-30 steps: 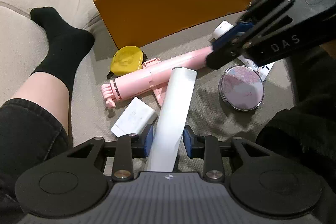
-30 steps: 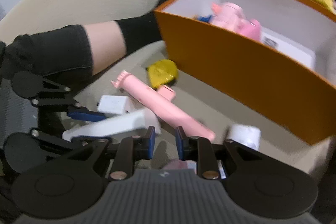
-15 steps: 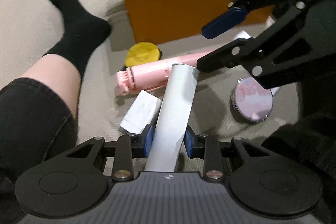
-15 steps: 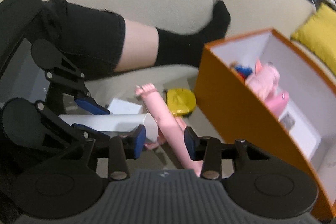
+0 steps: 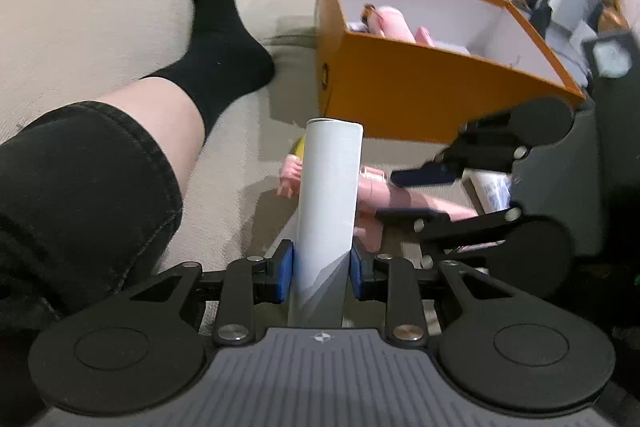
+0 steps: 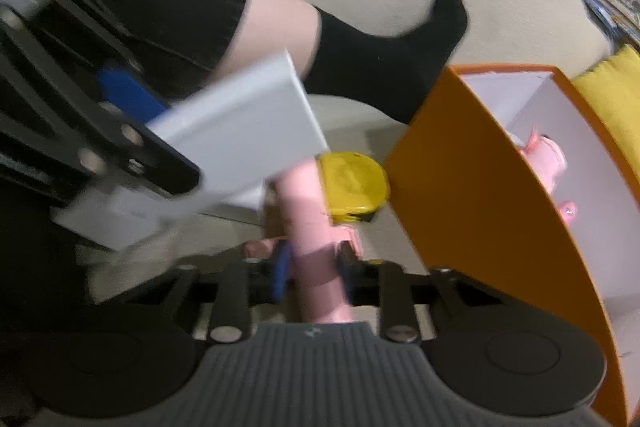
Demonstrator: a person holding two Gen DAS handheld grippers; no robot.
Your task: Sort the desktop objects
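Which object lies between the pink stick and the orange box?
A yellow tape measure, lying between the pink stick and the orange box; the right wrist view shows it.

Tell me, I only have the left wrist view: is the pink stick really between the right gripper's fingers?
Observer: Yes. In the right wrist view the pink stick runs between the pads of the right gripper, whose jaws are closing on it.
Operator: What's hidden behind my white box?
Observer: A yellow tape measure on the couch, near the orange box.
Operator: How does my box look from there?
Observer: Tilted, with its broad flat face showing.
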